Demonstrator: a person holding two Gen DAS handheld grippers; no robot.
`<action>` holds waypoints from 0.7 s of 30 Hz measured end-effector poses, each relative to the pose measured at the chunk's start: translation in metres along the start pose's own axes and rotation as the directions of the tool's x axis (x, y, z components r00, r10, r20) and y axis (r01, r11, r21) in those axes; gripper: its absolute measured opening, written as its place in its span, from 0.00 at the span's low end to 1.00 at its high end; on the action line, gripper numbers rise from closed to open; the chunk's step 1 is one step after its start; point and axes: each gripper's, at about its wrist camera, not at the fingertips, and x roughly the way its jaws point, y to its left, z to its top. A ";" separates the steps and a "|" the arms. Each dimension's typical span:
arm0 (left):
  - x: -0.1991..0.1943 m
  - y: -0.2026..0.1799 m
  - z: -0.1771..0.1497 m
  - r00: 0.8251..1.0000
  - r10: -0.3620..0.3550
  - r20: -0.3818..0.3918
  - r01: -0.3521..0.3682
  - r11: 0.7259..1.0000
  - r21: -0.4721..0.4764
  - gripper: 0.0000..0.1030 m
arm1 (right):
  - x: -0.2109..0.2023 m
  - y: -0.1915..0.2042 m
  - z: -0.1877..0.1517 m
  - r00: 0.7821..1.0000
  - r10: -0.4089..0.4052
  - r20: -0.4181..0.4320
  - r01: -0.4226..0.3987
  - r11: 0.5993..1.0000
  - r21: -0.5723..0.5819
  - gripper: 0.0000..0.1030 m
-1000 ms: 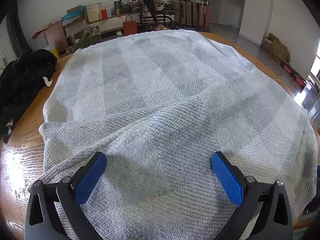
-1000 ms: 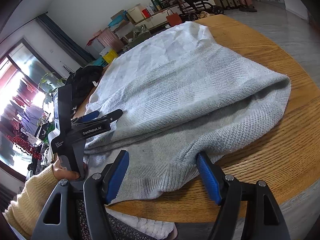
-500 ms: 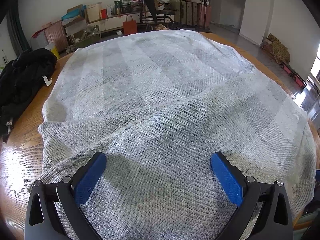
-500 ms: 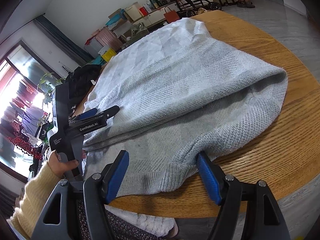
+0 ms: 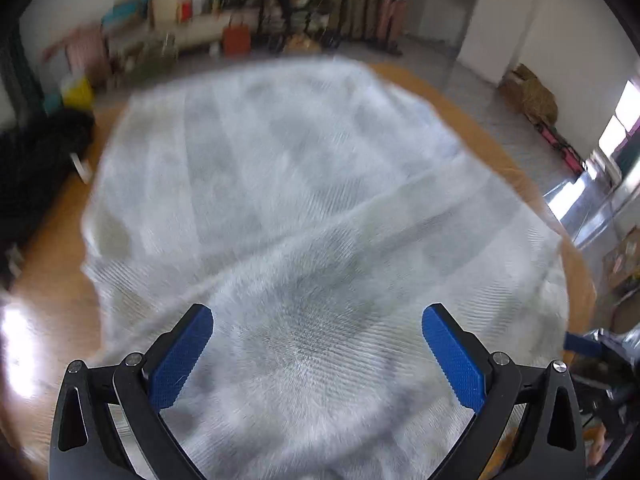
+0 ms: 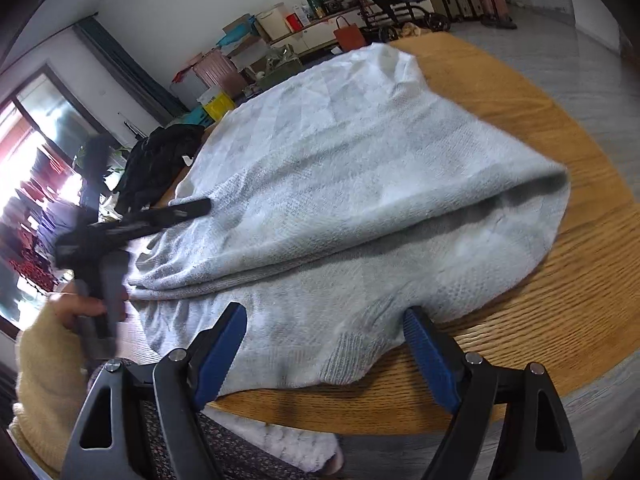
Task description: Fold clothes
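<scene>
Since the earlier frame, the left gripper [image 5: 316, 344] was seen lifted off the grey knit sweater [image 6: 360, 184], its view blurred; jaws were spread, nothing between them. The right gripper [image 6: 324, 344] was noted with jaws opening, the sweater's near hem corner lying between the pads, unpinched. The sweater was found half-folded on the round wooden table [image 6: 560, 320], spreading ahead of both tools, its fold ridge just beyond the right one. It was judged soft, limp and light, likely to sag; a hold at a hem corner or the doubled edge was judged best.
</scene>
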 end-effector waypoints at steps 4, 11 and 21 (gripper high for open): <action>-0.042 -0.006 -0.014 0.978 0.130 0.160 -0.142 0.987 0.068 1.00 | 0.000 -0.007 -0.013 0.999 -0.039 -0.038 0.039 0.999 0.003 0.81; -0.045 -0.014 -0.055 0.975 0.126 0.183 -0.170 0.954 0.247 1.00 | -0.005 -0.030 -0.028 0.996 -0.088 -0.019 0.089 0.992 0.084 0.57; -0.020 -0.050 -0.075 0.993 0.097 0.067 -0.115 0.921 0.373 1.00 | 0.011 -0.027 -0.014 0.990 -0.117 -0.075 0.121 0.991 0.055 0.57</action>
